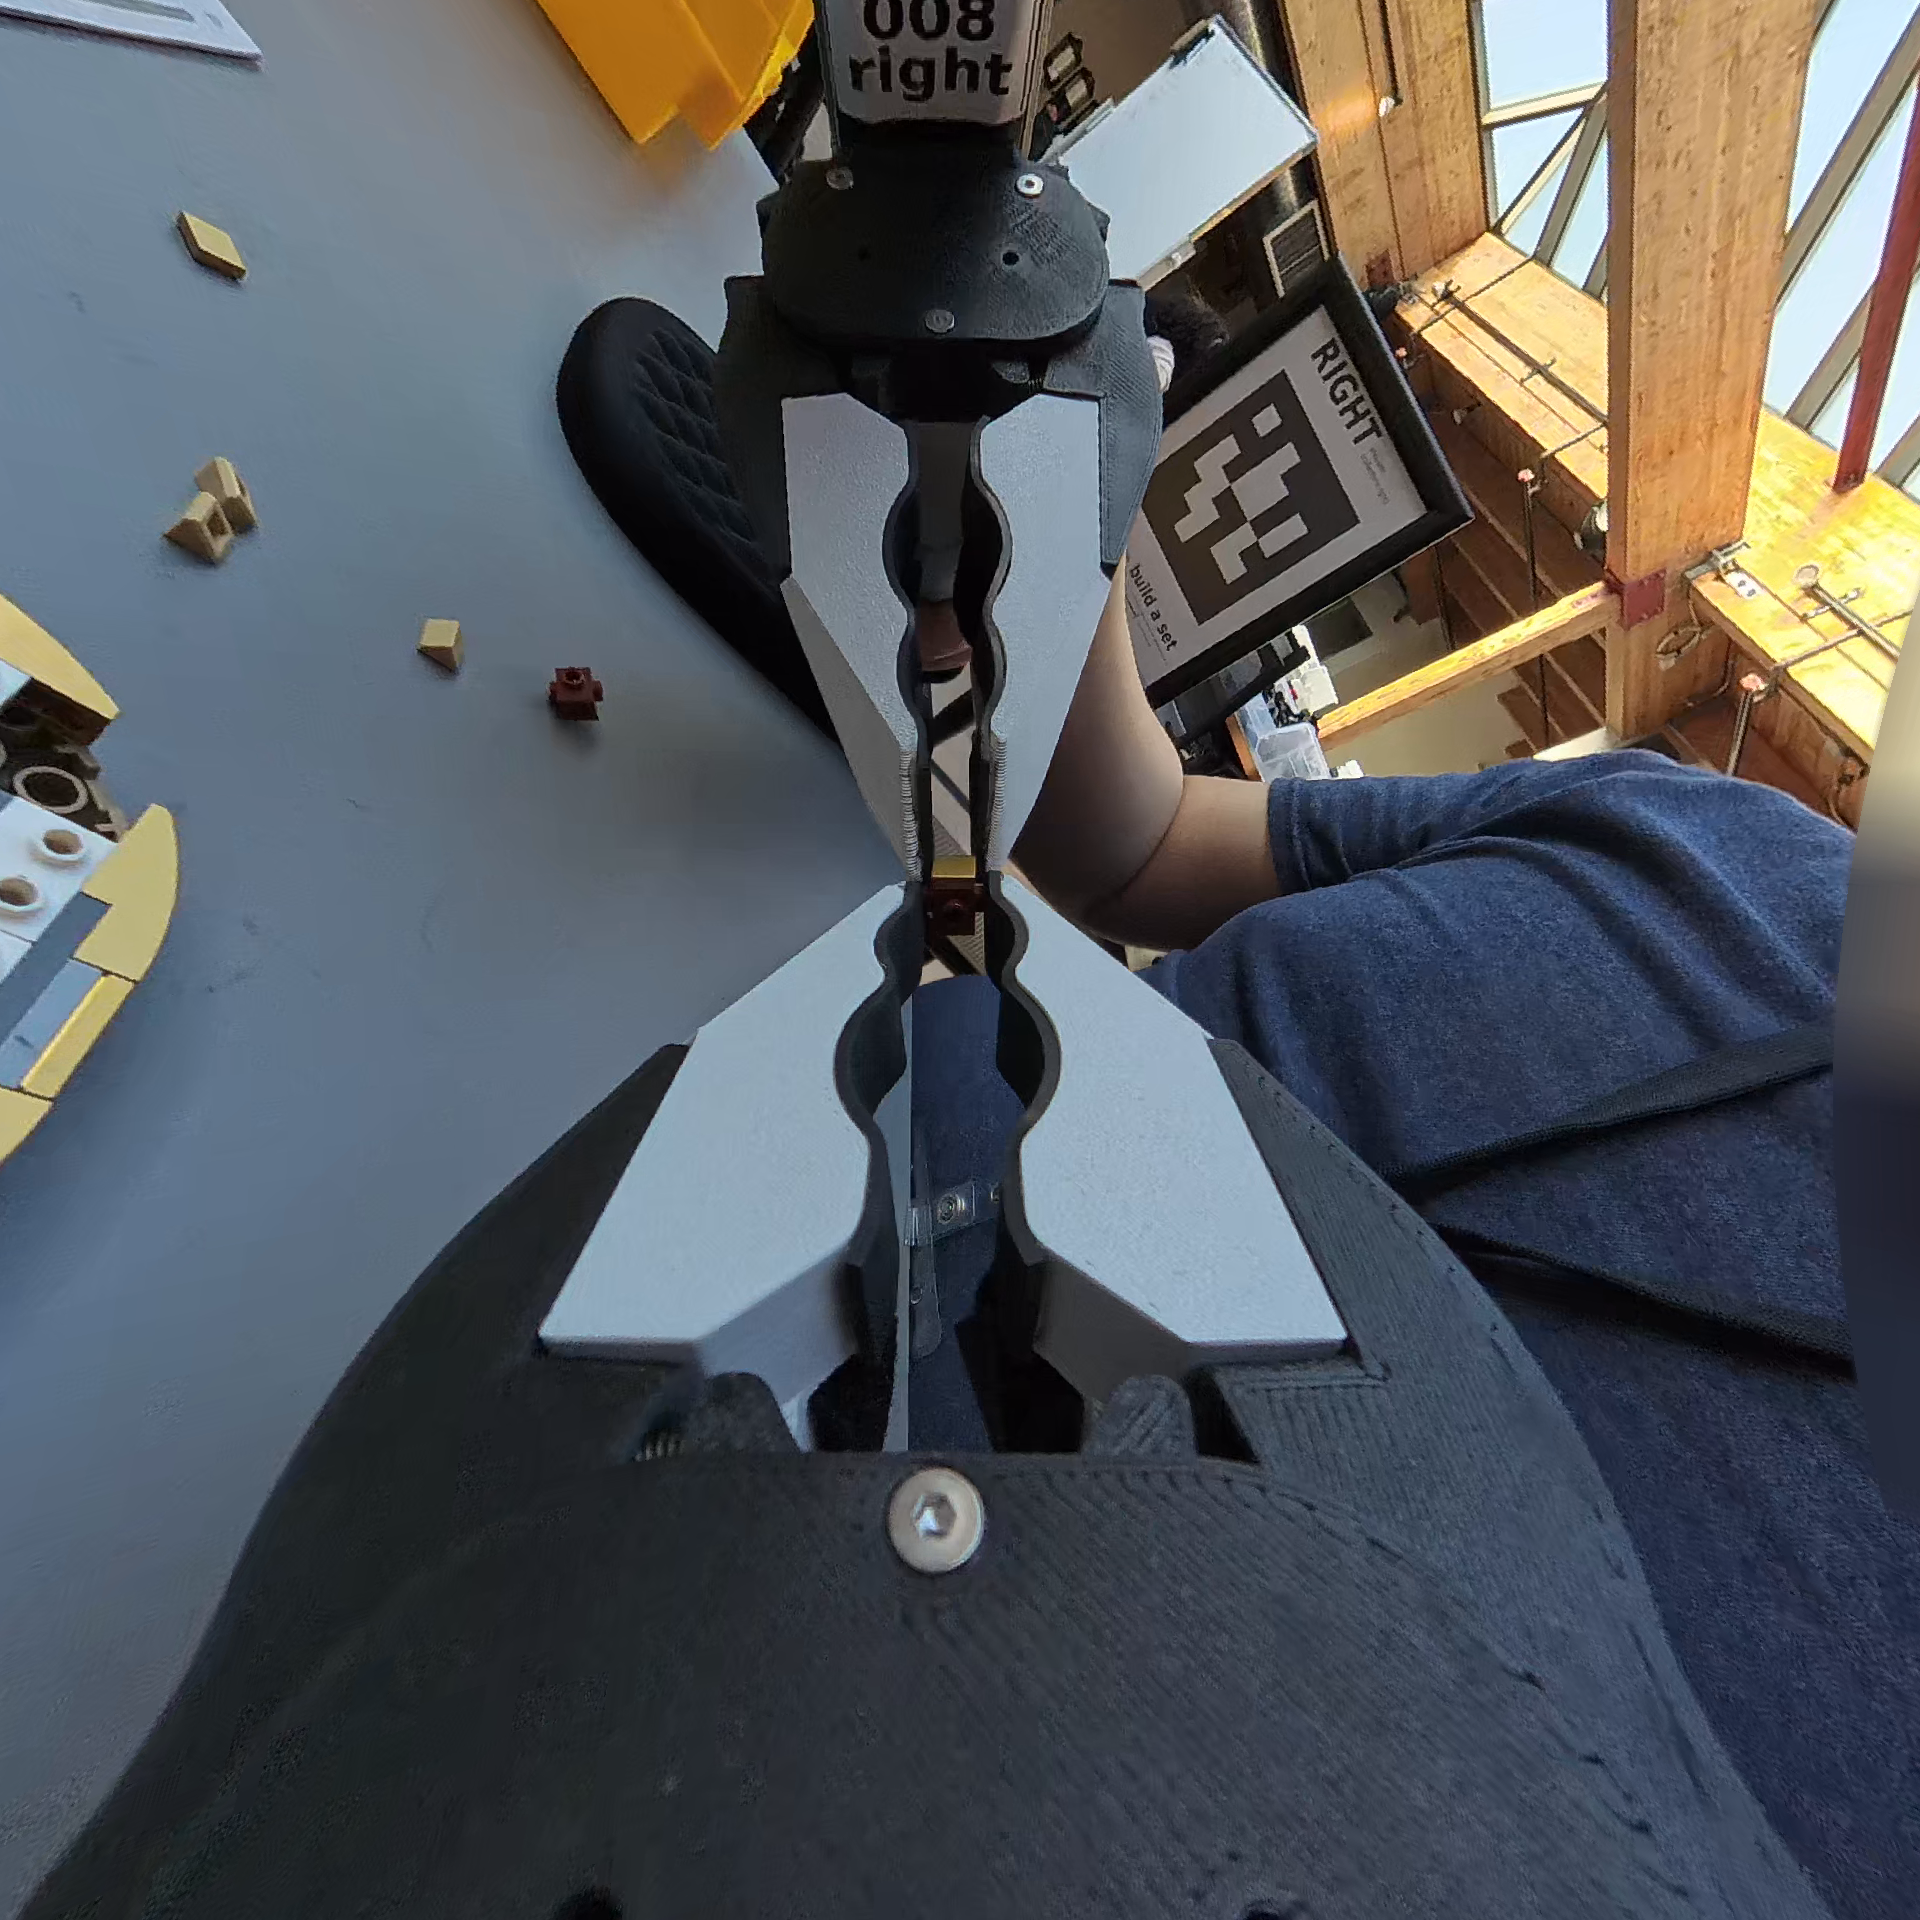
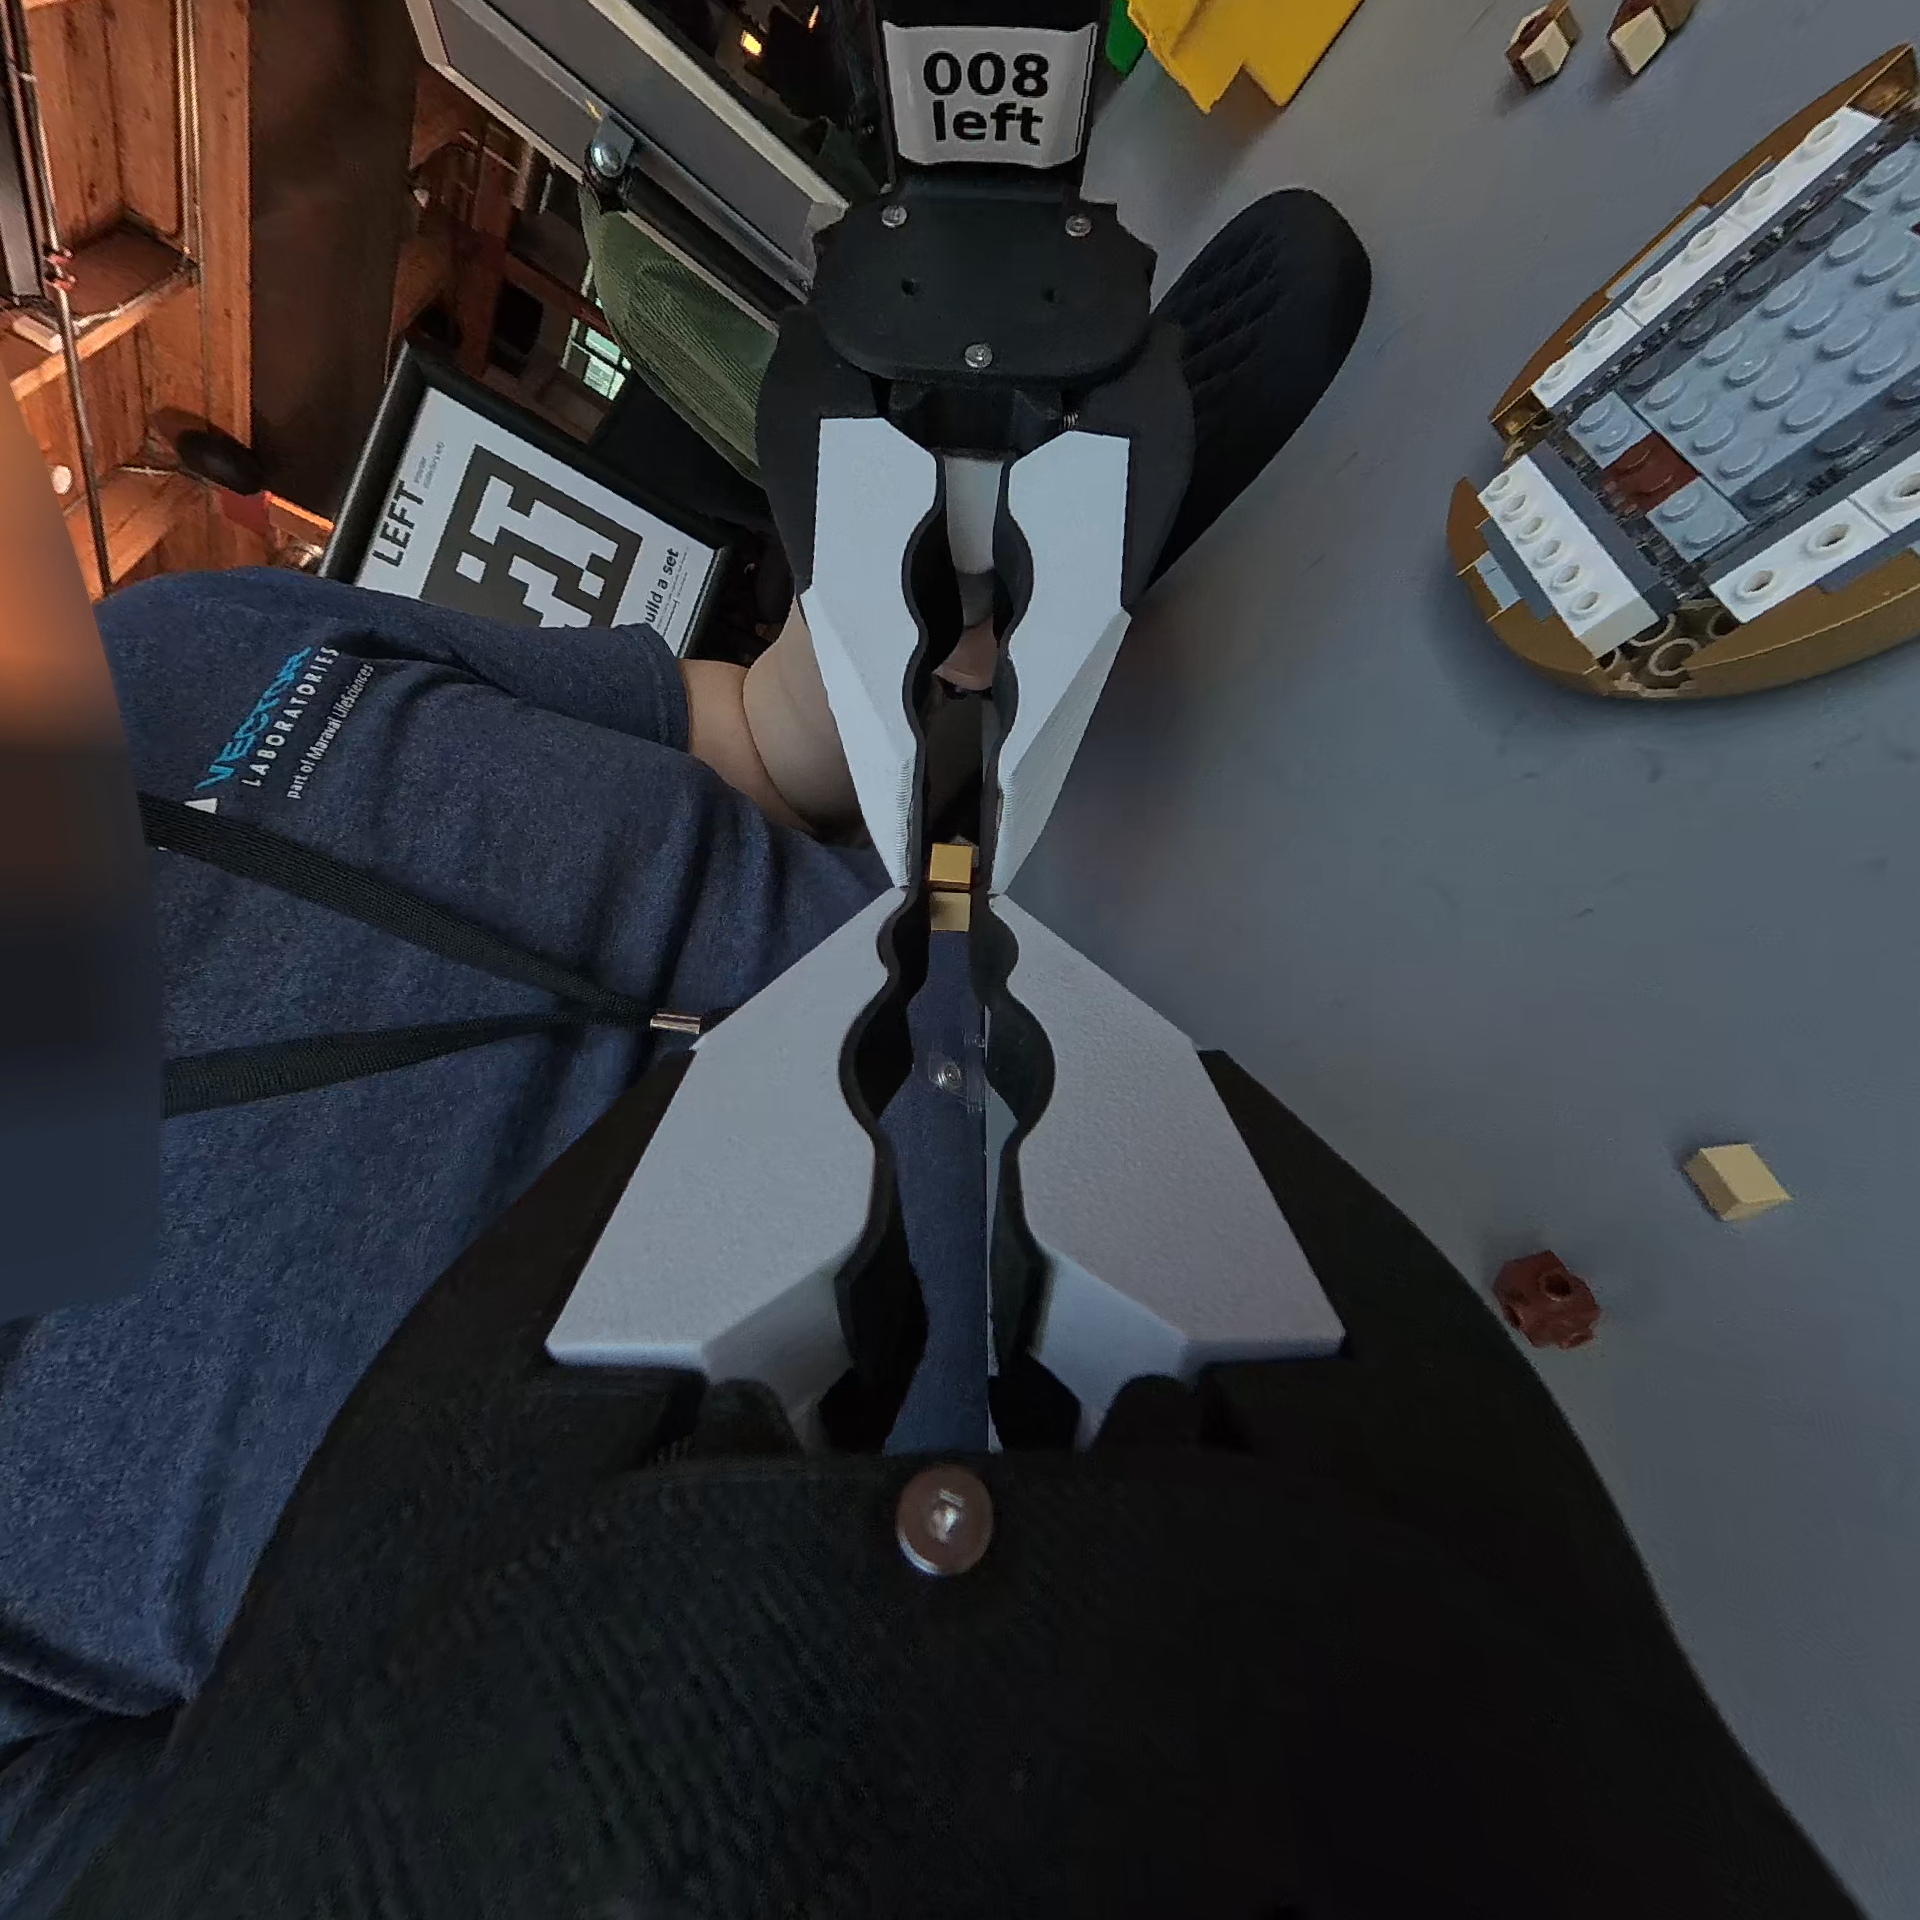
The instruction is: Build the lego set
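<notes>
Two grippers meet tip to tip above the grey table (image 1: 416, 935). Left gripper (image 1: 953, 909) pinches a dark-red brick (image 1: 953, 911); right gripper (image 2: 951, 912) pinches a tan brick (image 2: 951, 912), the two pieces touching.

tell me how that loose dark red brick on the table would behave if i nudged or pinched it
The dark red brick looks like small hard plastic, so probably stiff and very light. Its blocky shape with flat faces suggests it would slide or tumble on the smooth grey table rather than roll. Studs poking from its sides may make a hand-held gripper's pinch seat unevenly and twist.
</notes>
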A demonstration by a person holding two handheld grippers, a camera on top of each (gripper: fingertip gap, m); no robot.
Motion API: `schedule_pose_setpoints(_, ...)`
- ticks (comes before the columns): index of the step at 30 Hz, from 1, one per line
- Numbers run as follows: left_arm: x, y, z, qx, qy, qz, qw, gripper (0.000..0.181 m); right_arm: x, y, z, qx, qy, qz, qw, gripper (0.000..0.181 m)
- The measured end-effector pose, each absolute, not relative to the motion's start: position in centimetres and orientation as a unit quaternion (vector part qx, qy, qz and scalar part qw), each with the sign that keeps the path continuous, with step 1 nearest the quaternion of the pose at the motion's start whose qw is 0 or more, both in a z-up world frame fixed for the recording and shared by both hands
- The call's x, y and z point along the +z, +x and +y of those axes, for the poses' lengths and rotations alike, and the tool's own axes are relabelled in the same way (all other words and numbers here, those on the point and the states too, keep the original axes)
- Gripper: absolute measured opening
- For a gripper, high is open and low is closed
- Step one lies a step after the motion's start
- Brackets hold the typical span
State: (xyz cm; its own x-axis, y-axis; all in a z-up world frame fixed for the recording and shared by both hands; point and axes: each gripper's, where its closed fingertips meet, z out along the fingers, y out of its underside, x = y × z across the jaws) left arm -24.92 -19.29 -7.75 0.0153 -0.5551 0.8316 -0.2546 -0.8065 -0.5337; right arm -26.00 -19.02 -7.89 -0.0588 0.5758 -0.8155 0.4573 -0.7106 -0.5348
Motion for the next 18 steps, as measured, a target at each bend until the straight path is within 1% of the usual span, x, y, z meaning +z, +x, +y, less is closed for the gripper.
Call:
schedule_pose_setpoints(5,-6.2,-25.5,-17.2,-0.681,-0.681,0.220,0.155,0.010,-6.2,-26.5,-17.0,0.656,-0.665,-0.337,0.115,0.008)
schedule_pose_setpoints(7,-5.8,-25.6,-17.0,-0.694,-0.673,0.205,0.155,0.010,-5.4,-26.5,-16.8,0.659,-0.651,-0.347,0.146,0.020)
schedule_pose_setpoints(9,-5.6,-25.7,-17.1,-0.711,-0.663,0.188,0.141,0.010,-4.9,-26.1,-16.3,0.642,-0.646,-0.364,0.192,0.024)
schedule_pose_setpoints(11,-5.9,-25.7,-17.3,-0.711,-0.665,0.187,0.133,0.009,-4.9,-25.7,-15.6,0.589,-0.644,-0.412,0.263,0.025)
schedule_pose_setpoints(12,-5.7,-25.6,-17.6,-0.718,-0.660,0.186,0.123,0.009,-4.8,-25.5,-15.8,0.560,-0.628,-0.447,0.304,0.029)
schedule_pose_setpoints(14,-5.4,-25.6,-18.3,-0.734,-0.645,0.189,0.102,0.010,-4.2,-25.4,-17.4,0.517,-0.573,-0.523,0.363,0.029)
schedule_pose_setpoints(16,-5.2,-25.4,-19.4,-0.743,-0.632,0.207,0.071,0.010,-3.8,-25.3,-18.6,0.490,-0.531,-0.566,0.397,0.030)
schedule_pose_setpoints(18,-4.8,-25.3,-21.0,-0.758,-0.612,0.227,0.021,0.010,-3.2,-25.2,-20.0,0.506,-0.499,-0.582,0.395,0.030)
